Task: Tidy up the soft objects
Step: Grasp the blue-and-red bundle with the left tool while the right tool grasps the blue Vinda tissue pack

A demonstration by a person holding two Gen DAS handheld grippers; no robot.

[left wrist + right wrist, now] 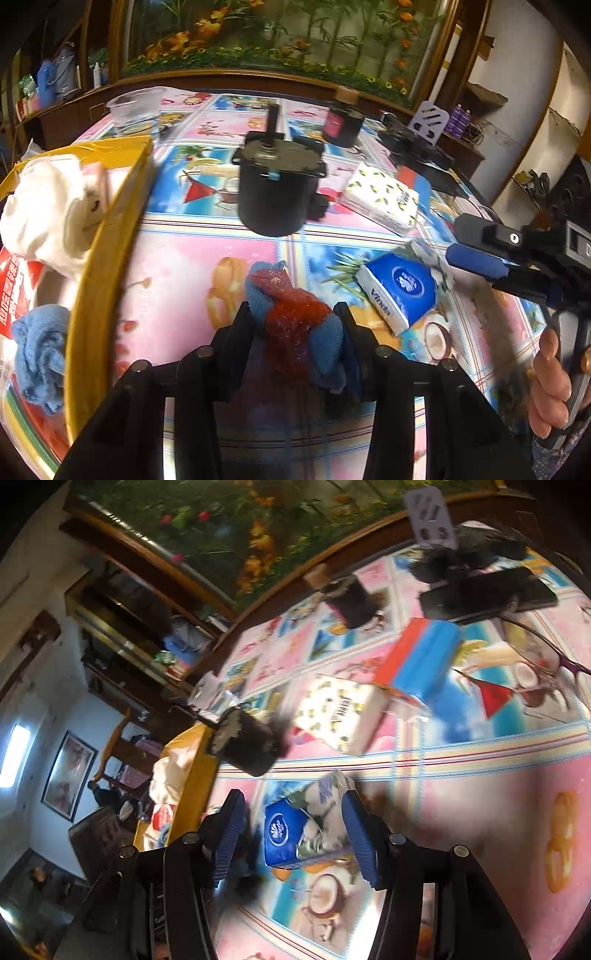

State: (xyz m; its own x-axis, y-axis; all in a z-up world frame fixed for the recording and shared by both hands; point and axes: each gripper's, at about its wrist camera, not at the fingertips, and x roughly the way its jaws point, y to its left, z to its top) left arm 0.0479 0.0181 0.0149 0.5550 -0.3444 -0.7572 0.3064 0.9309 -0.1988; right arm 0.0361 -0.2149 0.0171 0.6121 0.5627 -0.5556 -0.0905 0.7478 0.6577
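A: How is the light in the left wrist view?

B: Bright and even on the tablecloth (192, 258), colours strong, almost oversaturated. The white cloth (44, 210) in the yellow box (107, 236) is nearly washed out. Soft shadow lies under the black pot (277, 188).

A: Sharp?

B: Mostly; only the far shelves go soft. Straight lines bow hard toward the edges, and the corners fall to black.

A: And the right wrist view?

B: Smeared by motion nearly all over; the blue tissue pack (284, 834) and the patterned pack (340, 712) are streaked. A bright window (16, 755) on the left glows white. The room behind is dim.
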